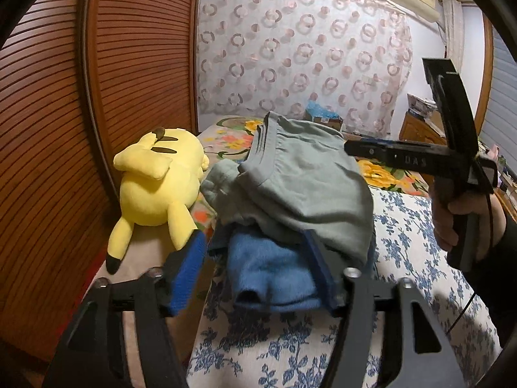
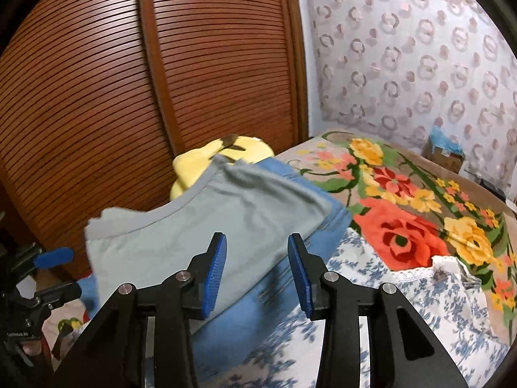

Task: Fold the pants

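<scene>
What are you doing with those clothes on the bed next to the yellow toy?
A person is folding clothes with a gripper in each hand. The grey-green pants lie folded on top of a blue garment on the flowered bedspread. The left gripper is open around the stack's near edge. The right gripper is open too, with nothing pinched. The yellow plush toy lies beside the pile.
</scene>
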Demonstrator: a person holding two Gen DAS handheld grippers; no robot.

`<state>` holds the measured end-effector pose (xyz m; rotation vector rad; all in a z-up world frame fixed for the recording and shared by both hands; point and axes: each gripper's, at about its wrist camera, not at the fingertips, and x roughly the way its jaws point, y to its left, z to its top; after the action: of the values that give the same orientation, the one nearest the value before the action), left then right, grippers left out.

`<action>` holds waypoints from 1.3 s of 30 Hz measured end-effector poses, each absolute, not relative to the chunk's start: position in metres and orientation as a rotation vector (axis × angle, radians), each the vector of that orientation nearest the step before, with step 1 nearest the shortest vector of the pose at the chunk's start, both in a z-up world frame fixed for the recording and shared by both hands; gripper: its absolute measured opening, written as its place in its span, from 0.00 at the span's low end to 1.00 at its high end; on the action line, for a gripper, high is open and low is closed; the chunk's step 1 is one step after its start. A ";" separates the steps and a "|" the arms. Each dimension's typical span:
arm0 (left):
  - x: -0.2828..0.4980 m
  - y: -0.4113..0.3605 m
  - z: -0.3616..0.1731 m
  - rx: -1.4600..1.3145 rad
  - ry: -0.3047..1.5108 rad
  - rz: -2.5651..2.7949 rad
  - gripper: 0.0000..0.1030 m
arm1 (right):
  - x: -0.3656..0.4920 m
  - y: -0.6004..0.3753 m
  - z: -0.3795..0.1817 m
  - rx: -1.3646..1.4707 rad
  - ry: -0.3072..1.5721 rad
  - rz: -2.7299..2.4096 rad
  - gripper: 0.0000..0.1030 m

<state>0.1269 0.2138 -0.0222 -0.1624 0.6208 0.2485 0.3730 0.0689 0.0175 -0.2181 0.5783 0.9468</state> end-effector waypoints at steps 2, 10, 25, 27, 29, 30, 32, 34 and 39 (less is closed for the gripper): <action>0.122 0.212 -0.020 -0.161 0.611 0.236 0.79 | 0.365 0.065 0.017 -0.226 0.575 0.950 0.43; 0.117 0.191 -0.017 -0.100 0.612 0.217 1.00 | 0.332 0.035 0.020 -0.212 0.573 0.923 0.55; 0.116 0.133 -0.010 -0.068 0.611 0.090 1.00 | 0.237 -0.059 0.037 -0.147 0.532 0.725 0.78; 0.115 0.125 -0.009 -0.079 0.607 0.056 1.00 | 0.225 -0.076 0.039 -0.128 0.536 0.699 0.78; 0.116 0.116 -0.008 -0.087 0.603 0.029 1.00 | 0.212 -0.090 0.040 -0.128 0.538 0.658 0.78; 0.116 0.113 -0.008 -0.087 0.599 0.024 1.00 | 0.206 -0.095 0.042 -0.131 0.534 0.636 0.78; 0.116 0.101 -0.006 -0.078 0.590 -0.006 1.00 | 0.193 -0.105 0.043 -0.143 0.534 0.589 0.78; 0.116 0.093 -0.007 -0.075 0.592 -0.021 1.00 | 0.180 -0.119 0.044 -0.146 0.533 0.532 0.78; 0.118 0.070 -0.011 -0.066 0.610 -0.053 1.00 | 0.148 -0.144 0.045 -0.122 0.533 0.428 0.78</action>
<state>0.1181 0.0698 -0.0114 -0.0661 0.6102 -0.0528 0.1483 -0.1439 0.0450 -0.1221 0.5328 0.4284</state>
